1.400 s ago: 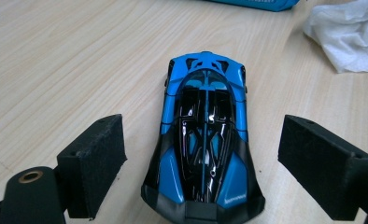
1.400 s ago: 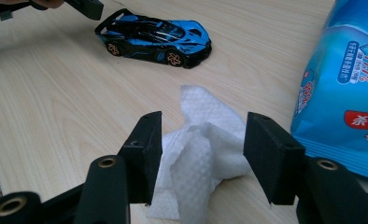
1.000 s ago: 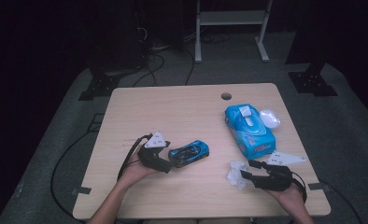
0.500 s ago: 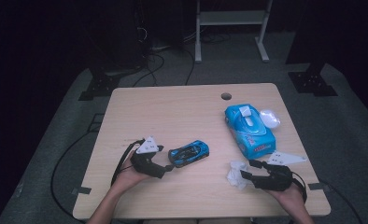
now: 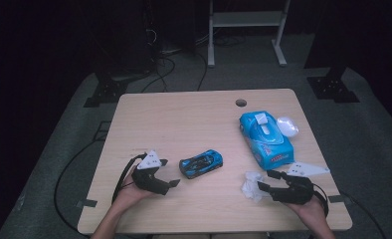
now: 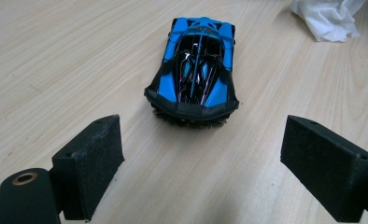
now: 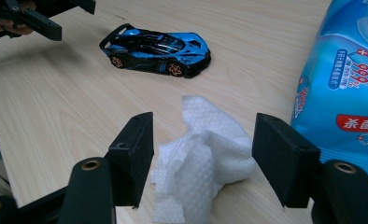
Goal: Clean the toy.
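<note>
Black tools (image 5: 166,174), grey triangular plates (image 5: 150,160)

We rest our left gripper (image 5: 170,173) low near the table's (image 5: 184,114) front-left edge, jaws spread wide with nothing between the pads, and our right gripper (image 5: 263,180) near the front-right corner, jaws pointing left, just opening, both forearms entering over the front edge.

I see a pale wooden table (image 5: 184,119) with a cable hole (image 5: 241,103) near its top edge; on it lie a blue toy car (image 5: 201,163) at centre, a blue wipes pack (image 5: 266,139) at right, and a crumpled white wipe (image 5: 251,185) at lower right
</note>
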### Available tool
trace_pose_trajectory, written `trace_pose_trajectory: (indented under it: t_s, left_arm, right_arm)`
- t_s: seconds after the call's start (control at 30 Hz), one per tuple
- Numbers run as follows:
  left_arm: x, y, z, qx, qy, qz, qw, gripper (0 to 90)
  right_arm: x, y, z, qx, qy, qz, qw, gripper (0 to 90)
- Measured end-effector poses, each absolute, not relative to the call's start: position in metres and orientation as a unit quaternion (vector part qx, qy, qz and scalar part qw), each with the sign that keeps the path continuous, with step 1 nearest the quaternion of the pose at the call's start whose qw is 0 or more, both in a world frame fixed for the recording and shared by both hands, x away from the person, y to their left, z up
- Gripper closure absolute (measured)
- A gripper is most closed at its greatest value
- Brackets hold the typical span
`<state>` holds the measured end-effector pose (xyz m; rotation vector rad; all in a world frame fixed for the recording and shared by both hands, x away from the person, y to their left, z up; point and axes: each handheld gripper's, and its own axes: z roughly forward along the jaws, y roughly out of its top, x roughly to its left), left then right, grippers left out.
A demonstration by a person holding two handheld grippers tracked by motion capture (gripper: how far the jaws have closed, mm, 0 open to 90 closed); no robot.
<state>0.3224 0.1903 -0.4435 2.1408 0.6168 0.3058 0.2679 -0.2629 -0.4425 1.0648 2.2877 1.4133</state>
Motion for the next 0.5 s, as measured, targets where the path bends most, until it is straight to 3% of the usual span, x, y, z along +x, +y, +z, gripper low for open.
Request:
trace_pose_trajectory:
  t_s: [0.5]
  left_arm:
    - [0.310, 0.207, -0.452, 0.849, 0.266, 0.127, 0.438, 11.7]
  right_arm:
    - [0.263, -0.273, -0.439, 0.370, 0.775, 0.496, 0.130, 37.3]
